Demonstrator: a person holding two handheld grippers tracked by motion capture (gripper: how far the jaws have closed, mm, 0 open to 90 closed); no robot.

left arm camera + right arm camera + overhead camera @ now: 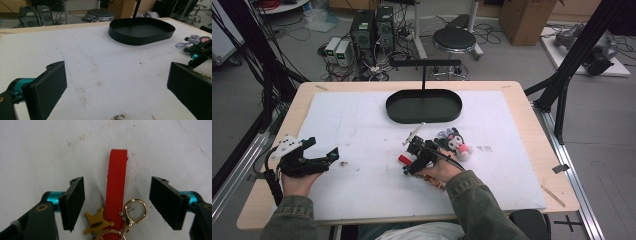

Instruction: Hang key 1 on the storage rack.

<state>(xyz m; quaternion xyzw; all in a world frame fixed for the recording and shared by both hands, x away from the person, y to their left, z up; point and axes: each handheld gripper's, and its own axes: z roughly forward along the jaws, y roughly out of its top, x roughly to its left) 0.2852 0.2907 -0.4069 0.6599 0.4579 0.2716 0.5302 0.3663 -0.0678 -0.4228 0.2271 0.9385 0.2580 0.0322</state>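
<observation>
Where jaws gape, red strap (115, 192), star charm (97, 223).

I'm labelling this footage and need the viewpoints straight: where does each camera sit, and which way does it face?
High view: above the person's side, looking forward and down on the table; forearms and both tongs show.
Left gripper view: rides the left tongs, facing across the table toward the black tray; open jaws show.
Right gripper view: rides the right tongs, facing down on a red strap; open jaws show.
Shared: the high and left gripper views both show the tray.
</observation>
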